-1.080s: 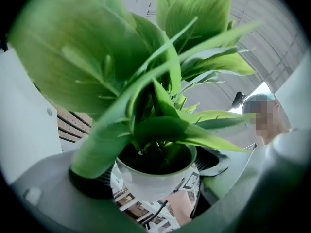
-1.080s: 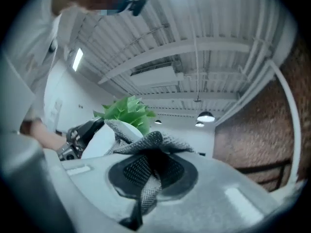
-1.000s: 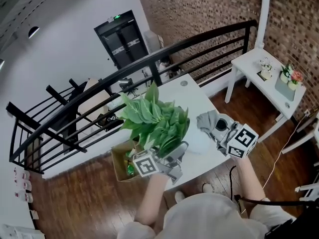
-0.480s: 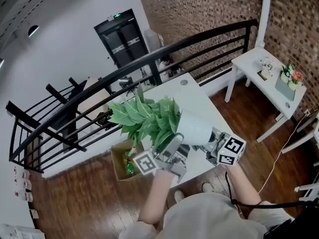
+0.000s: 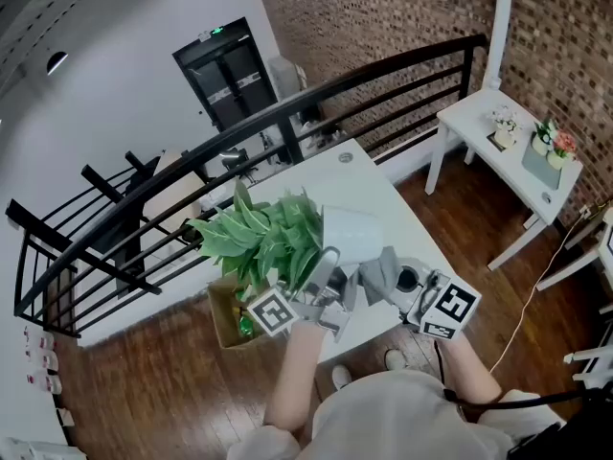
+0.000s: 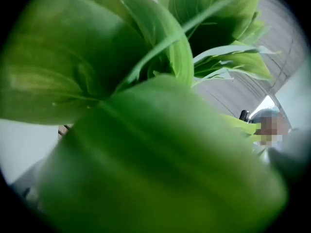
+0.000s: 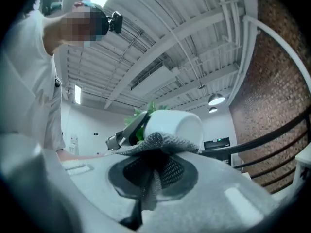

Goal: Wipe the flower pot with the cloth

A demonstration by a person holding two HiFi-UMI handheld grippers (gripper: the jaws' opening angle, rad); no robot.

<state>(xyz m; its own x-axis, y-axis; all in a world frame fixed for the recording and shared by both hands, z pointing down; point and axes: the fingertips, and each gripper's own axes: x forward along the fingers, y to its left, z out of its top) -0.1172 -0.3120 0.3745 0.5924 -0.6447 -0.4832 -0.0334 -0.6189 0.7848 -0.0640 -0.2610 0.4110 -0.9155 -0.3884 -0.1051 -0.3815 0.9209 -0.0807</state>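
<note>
White round flower pot with broad green leaves: tipped on its side, held aloft over white bench. Left gripper: fingers part-open, clamped on pot rim. Right gripper: fingers closed on grey mesh cloth, cloth touching pot wall.

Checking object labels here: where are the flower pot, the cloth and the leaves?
flower pot (image 5: 352, 236), head view, white side wall
cloth (image 7: 155, 141), right gripper view, grey mesh fold
leaves (image 5: 259, 238), head view, middle of the bunch
</note>
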